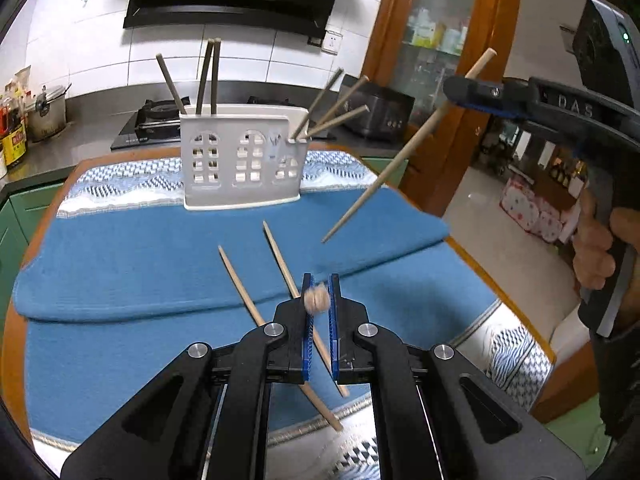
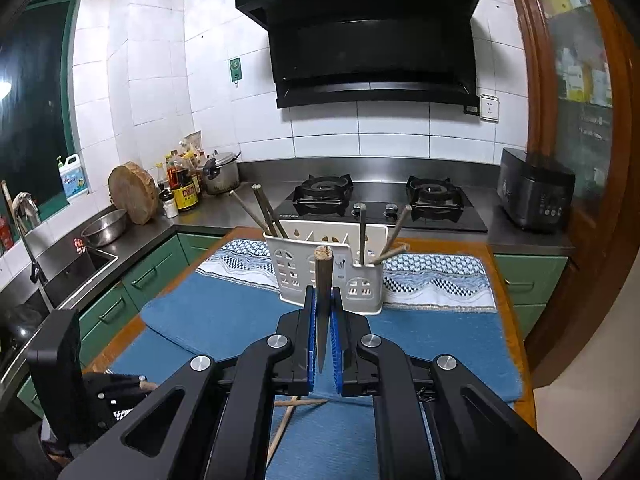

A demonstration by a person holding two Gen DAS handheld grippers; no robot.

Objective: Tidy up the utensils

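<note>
- Two grippers, each clamped on one chopstick: our left gripper (image 1: 319, 300) pinches a chopstick end (image 1: 317, 299); our right gripper (image 2: 323, 312) grips another chopstick (image 2: 323, 276).
- One loose chopstick (image 1: 240, 286) lies on the blue towel (image 1: 160, 248).
- Beyond, the white holder (image 1: 240, 160) carries six dark chopsticks (image 1: 210, 76), three at each end; we judge the job about two-thirds done.

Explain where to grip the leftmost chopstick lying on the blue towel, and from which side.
Grip the leftmost chopstick on its far half, where it lies widest apart from its neighbour. Come from above, jaws across the shaft: it lies flat on the blue towel, so no side gives room underneath.
</note>
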